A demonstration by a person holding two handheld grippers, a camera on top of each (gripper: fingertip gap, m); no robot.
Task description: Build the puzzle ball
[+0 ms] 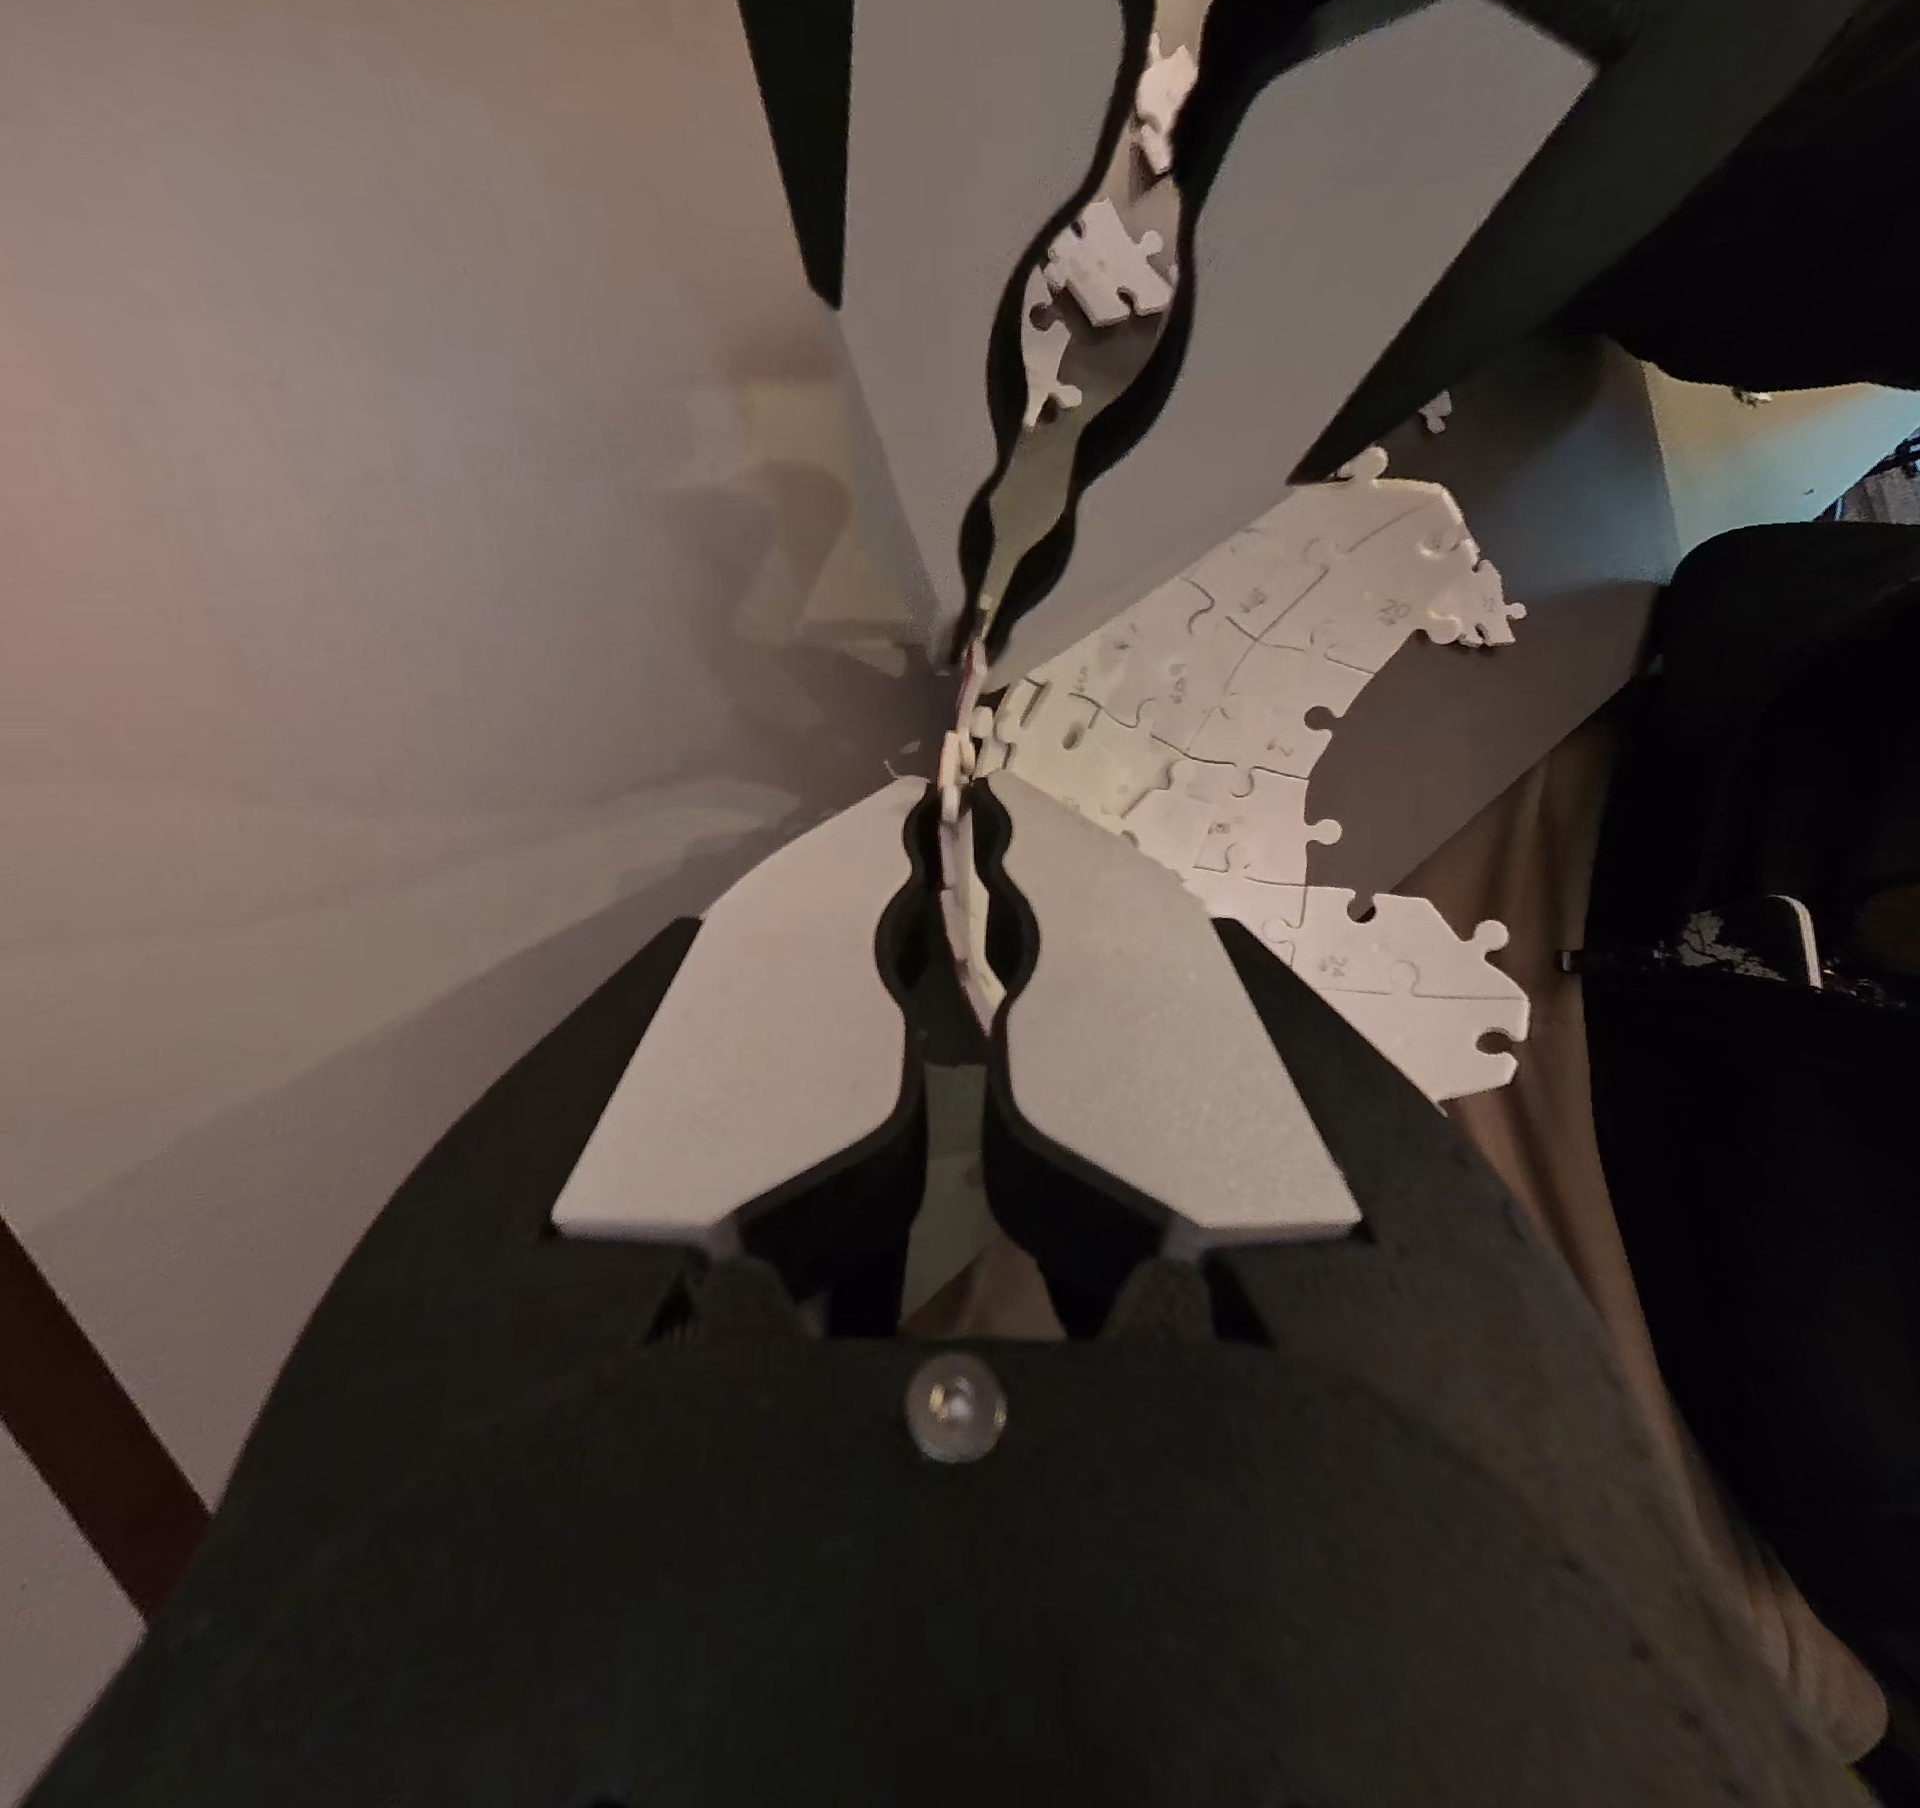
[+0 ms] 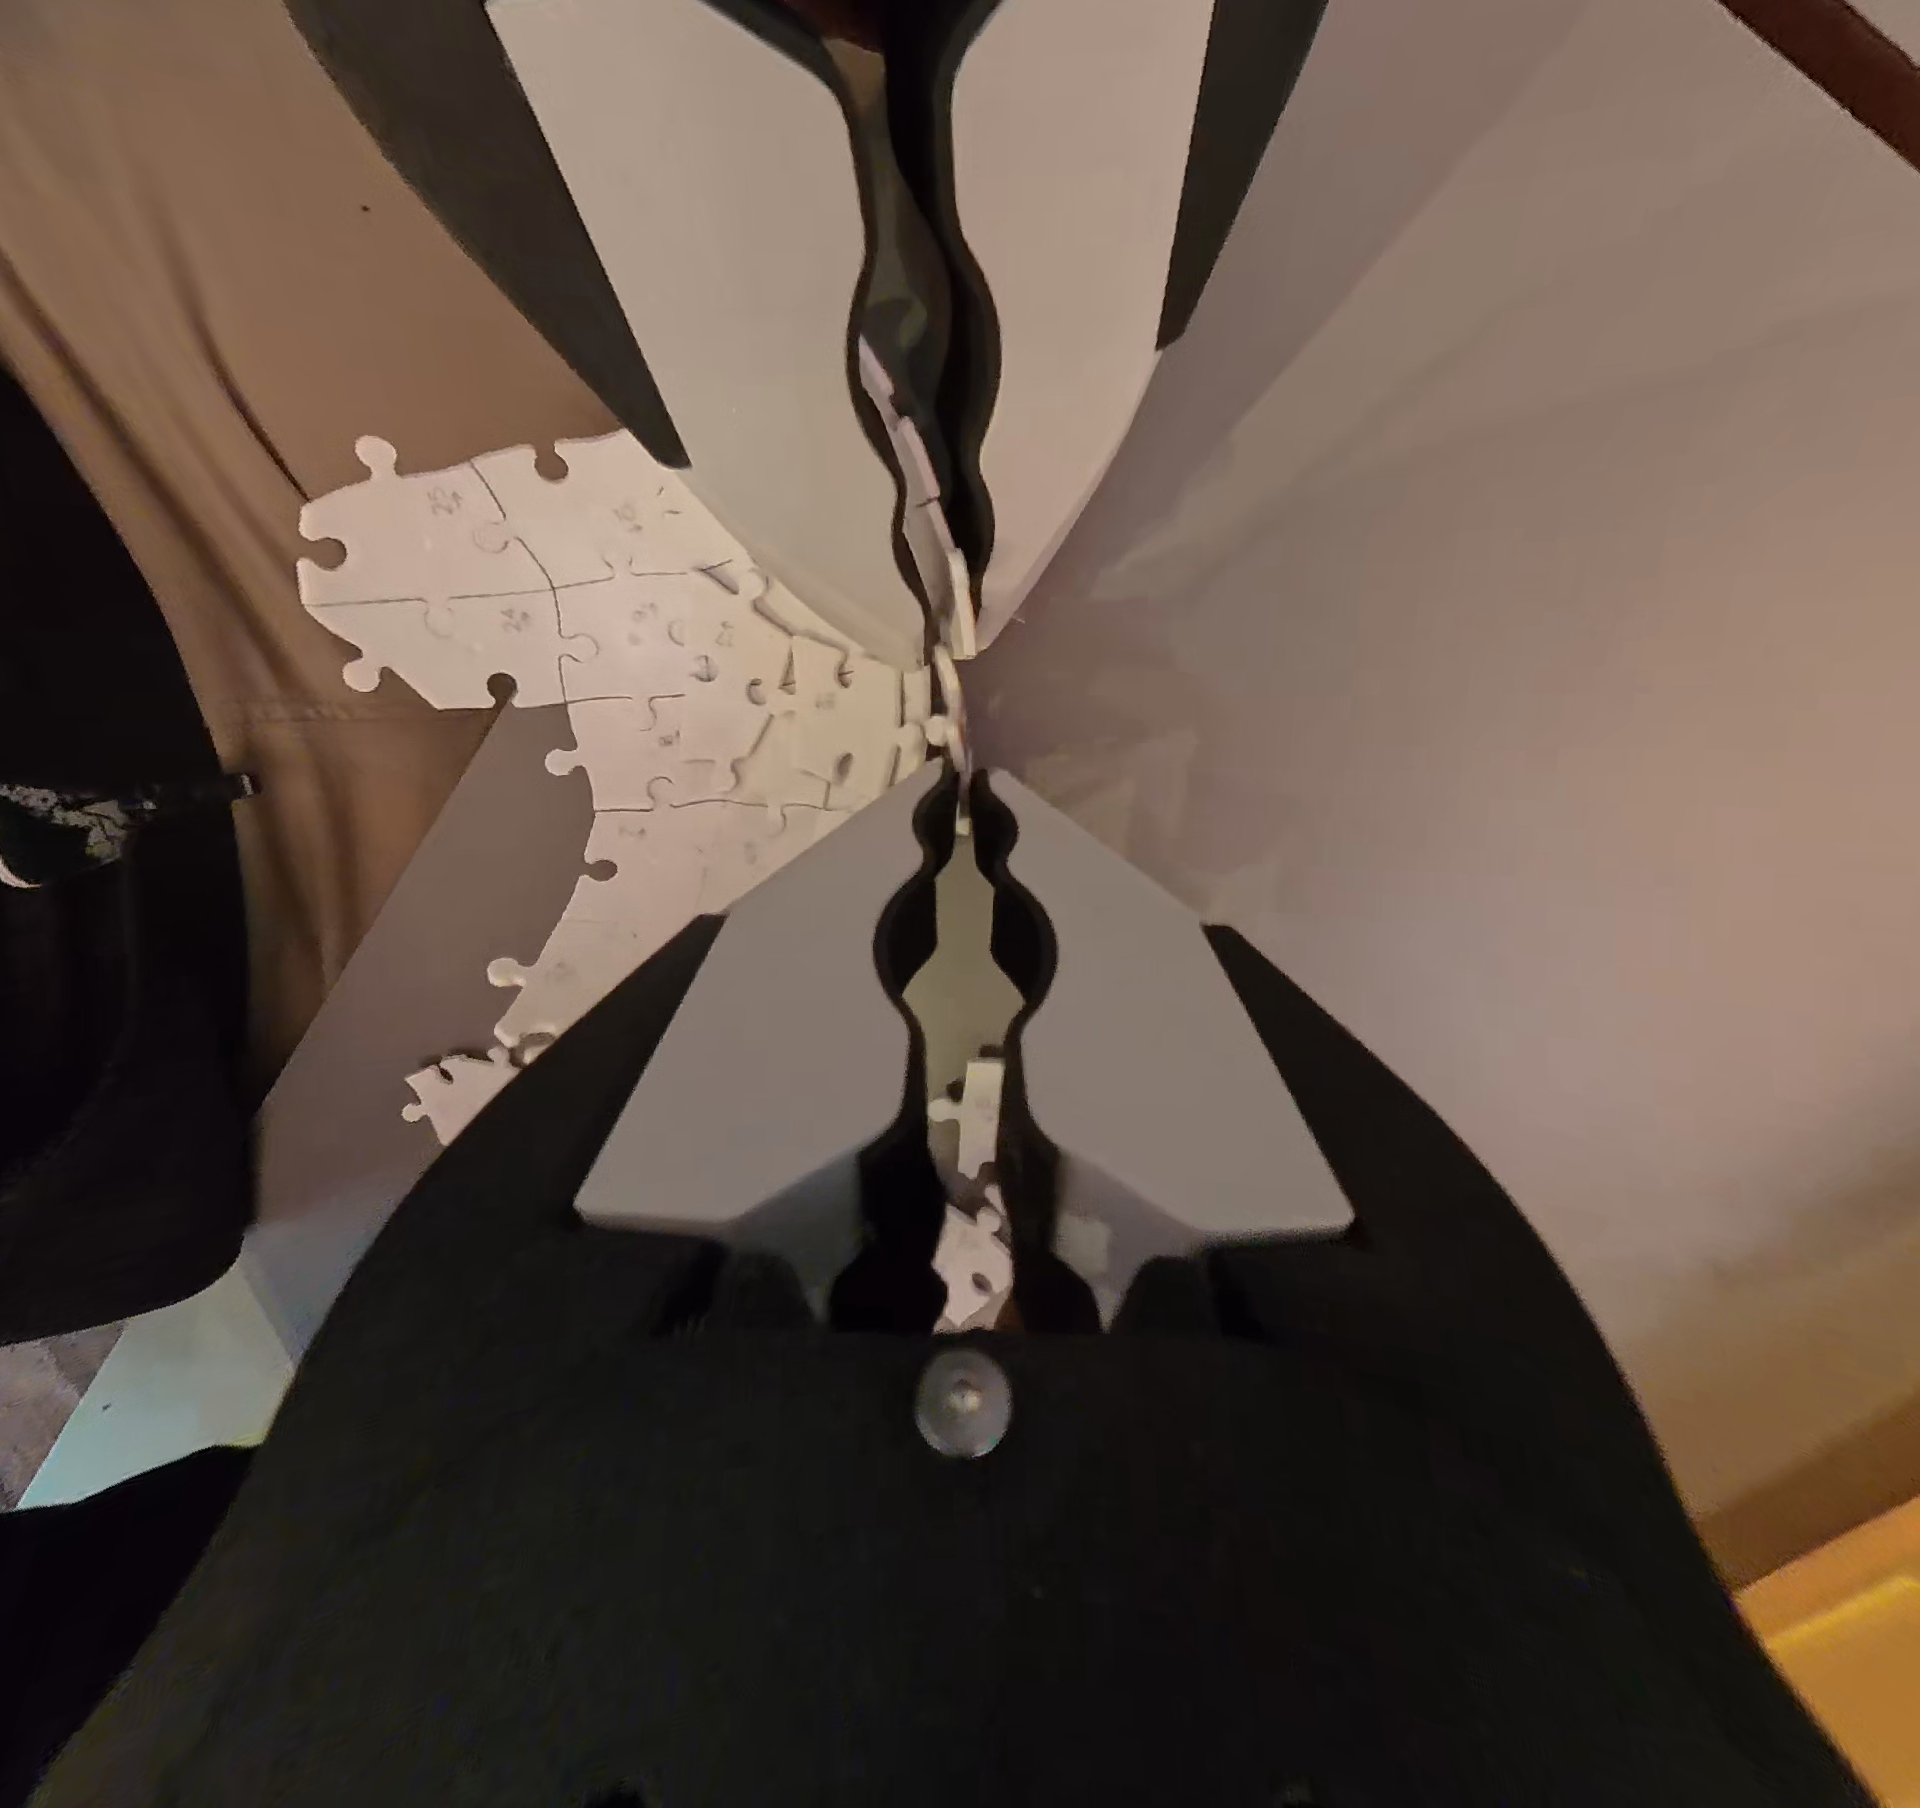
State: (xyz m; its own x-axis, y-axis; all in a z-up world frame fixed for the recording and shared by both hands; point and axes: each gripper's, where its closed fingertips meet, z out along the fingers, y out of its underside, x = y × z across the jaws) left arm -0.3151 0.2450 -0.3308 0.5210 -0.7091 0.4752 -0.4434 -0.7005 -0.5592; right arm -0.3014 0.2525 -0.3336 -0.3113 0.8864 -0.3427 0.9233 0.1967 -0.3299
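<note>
The two grippers meet tip to tip, left gripper [image 1: 958, 802] facing right gripper [image 2: 961, 792], the joined puzzle sheet [image 1: 1262, 719] between them; loose puzzle pieces [image 1: 1107, 278] lie on the bench [image 1: 1455, 709] beyond.

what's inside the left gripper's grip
The left gripper is shut on the edge of the white puzzle sheet. The pinched part is covered by the fingers.

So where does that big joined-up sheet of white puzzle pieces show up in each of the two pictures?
Left wrist view: the joined sheet of white puzzle pieces fans out right of centre, its edge pinched by both hand-held grippers.
Right wrist view: the same sheet spreads left of centre.
Shared landmark: the loose puzzle pieces lying on the white table.
</note>
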